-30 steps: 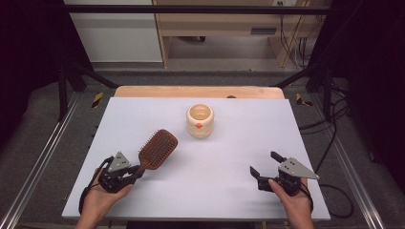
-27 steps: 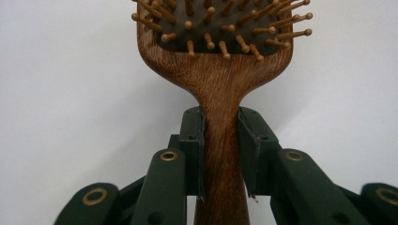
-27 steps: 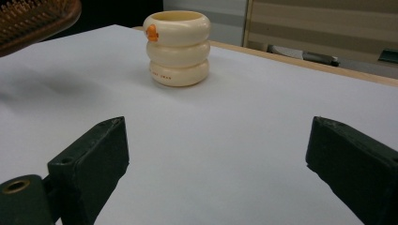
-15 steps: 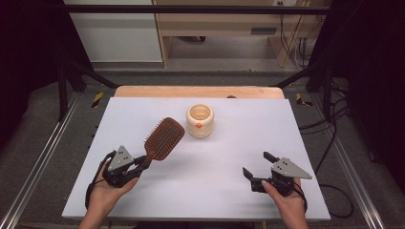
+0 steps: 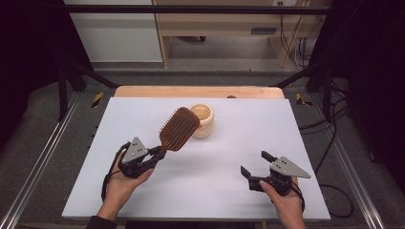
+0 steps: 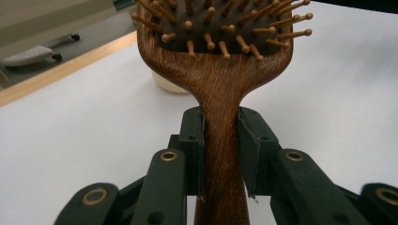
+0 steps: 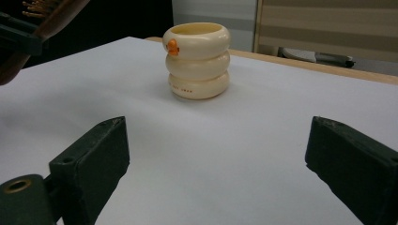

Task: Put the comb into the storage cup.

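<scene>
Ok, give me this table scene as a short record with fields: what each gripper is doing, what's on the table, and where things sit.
left gripper: shut on the handle of the hairbrush, bristles facing up
brush position: lifted off the table, head raised toward the cup
right gripper: open, nothing between its jaws, near the table's front right
cup: cream, ribbed in three rings, small orange mark, upright toward the far middle
table: white top, wooden strip along the far edge

The left gripper (image 6: 220, 154) clamps the wooden hairbrush (image 6: 220, 70) by its handle at lower centre; bristled head at top; cream cup (image 6: 166, 83) behind; white table (image 6: 84, 136) beneath.
</scene>
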`<state>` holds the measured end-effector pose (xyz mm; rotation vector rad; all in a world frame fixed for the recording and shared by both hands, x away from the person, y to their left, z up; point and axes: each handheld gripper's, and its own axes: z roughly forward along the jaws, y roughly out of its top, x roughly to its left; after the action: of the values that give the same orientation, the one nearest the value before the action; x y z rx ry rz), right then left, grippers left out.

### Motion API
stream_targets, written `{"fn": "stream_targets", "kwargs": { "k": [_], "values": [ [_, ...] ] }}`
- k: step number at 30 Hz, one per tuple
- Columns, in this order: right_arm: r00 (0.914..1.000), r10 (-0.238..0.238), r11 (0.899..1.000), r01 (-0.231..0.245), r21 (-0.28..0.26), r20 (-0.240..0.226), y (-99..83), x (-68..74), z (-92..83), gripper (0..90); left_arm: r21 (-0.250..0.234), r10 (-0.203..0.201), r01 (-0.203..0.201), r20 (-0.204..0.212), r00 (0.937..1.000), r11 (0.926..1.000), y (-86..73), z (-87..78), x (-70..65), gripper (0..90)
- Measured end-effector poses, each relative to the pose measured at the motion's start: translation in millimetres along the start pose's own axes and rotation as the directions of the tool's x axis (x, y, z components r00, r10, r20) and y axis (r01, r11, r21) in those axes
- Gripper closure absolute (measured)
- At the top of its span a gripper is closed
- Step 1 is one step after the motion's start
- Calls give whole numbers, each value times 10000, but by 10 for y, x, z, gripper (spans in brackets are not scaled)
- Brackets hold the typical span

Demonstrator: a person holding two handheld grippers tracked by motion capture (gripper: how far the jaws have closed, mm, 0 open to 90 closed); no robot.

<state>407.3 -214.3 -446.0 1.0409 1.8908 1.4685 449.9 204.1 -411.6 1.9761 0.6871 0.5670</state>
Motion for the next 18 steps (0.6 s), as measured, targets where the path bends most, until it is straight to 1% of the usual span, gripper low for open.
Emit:
{"fn": "stream_targets", "kwargs": {
  "k": [2, 3, 4, 5, 7, 8, 11, 14, 16, 18],
  "values": [
    [9998, 182, 9998, -181, -84, 46, 31, 23, 38, 84, -121, 135, -134, 83, 9999, 9998, 13, 68, -49, 722],
    [9984, 558, 9983, -558, -164, 1, 58, 37, 67, 88, -149, 184, -182, 106, 9998, 9997, 16, 99, -75, 723],
    [9970, 774, 9968, -775, -186, -63, 83, 50, 89, 88, -148, 237, -235, 131, 9996, 9996, 17, 120, -94, 722],
    [9965, 834, 9962, -835, -228, -74, 100, 61, 106, 89, -154, 293, -291, 158, 9994, 9995, 17, 146, -119, 722],
    [9944, 1028, 9941, -1036, -318, -238, 143, 98, 150, 88, -193, 393, -389, 216, 9990, 9991, 16, 186, -167, 722],
    [9935, 1087, 9934, -1097, -324, -326, 162, 120, 171, 88, -238, 370, -363, 294, 9989, 9991, 15, 203, -185, 722],
    [9899, 1262, 9913, -1282, -288, -647, 217, 197, 232, 84, -240, 461, -451, 417, 9981, 9987, 13, 245, -231, 722],
    [9878, 1258, 9911, -1292, -319, -919, 284, 272, 295, 80, -257, 557, -546, 441, 9975, 9982, 2, 273, -251, 722],
    [9845, 1343, 9896, -1393, -368, -1131, 347, 316, 341, 79, -227, 593, -583, 443, 9973, 9980, -10, 284, -259, 722],
    [9815, 1449, 9875, -1514, -440, -1249, 399, 336, 372, 79, -236, 589, -579, 424, 9974, 9980, -27, 285, -264, 722]
  ]
}}
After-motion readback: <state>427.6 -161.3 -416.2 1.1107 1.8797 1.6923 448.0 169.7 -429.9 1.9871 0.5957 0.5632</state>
